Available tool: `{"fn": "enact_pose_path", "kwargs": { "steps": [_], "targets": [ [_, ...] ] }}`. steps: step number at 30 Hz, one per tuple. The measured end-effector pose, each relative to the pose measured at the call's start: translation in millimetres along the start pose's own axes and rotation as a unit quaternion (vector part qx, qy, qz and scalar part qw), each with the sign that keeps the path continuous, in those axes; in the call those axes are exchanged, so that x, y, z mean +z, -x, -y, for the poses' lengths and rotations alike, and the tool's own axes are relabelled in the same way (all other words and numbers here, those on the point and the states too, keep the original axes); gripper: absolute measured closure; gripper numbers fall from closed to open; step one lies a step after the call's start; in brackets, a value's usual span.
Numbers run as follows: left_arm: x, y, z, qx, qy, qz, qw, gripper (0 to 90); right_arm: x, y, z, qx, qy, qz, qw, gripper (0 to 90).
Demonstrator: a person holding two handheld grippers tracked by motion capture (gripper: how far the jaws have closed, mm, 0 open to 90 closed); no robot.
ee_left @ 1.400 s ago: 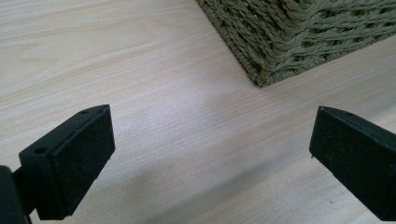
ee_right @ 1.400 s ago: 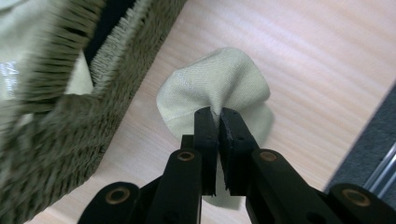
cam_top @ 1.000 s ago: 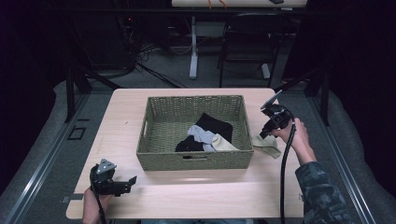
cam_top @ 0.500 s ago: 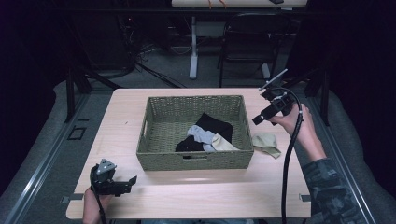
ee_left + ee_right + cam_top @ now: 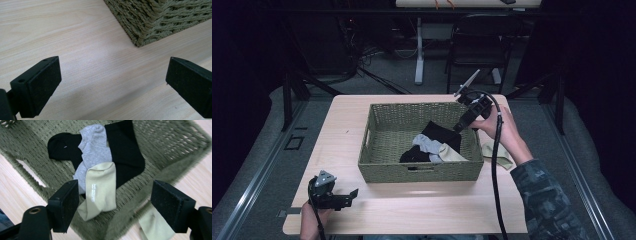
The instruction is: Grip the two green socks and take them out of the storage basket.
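While the right gripper [image 5: 458, 126] hangs over the far right corner of the woven basket [image 5: 387, 170] in the high view, its jaws have just been opening with nothing between them — it looks poised to pick from the pile below. That pile, a black sock [image 5: 441, 136], a grey sock [image 5: 426, 145] and a pale green sock [image 5: 452, 154], lies inside the basket, while a second pale green sock [image 5: 497, 152] lies on the table [image 5: 337, 130] just beside the basket's right wall, probably set apart as half of a pair. The left gripper [image 5: 347, 196] rests near the table's front left corner, out of the way.

From the left gripper view, jaws stand wide apart over bare wood, the basket's corner ahead.

From the right gripper view, jaws spread wide and empty — the pale green sock in the basket sits between them, likely the matching one to fetch.
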State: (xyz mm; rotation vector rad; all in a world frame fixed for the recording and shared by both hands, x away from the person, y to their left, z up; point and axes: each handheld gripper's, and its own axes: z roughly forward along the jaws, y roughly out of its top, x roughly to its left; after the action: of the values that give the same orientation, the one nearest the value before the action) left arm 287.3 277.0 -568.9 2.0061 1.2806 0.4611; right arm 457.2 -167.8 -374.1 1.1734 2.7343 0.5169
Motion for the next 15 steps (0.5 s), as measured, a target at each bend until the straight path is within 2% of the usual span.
{"fn": "enact_pose_path", "kwargs": {
  "steps": [6,15],
  "targets": [
    [-0.3,-0.5,0.3,0.0,0.0,0.002,1.0,0.1,25.3,-5.6,-10.2,-0.004,-0.023,-0.007,0.9997,23.2],
    [0.1,-0.6,0.3,-0.001,0.0,0.003,1.0,0.1,55.4,-6.7,-13.0,0.001,-0.053,-0.015,0.9985,19.3]
  ]
}}
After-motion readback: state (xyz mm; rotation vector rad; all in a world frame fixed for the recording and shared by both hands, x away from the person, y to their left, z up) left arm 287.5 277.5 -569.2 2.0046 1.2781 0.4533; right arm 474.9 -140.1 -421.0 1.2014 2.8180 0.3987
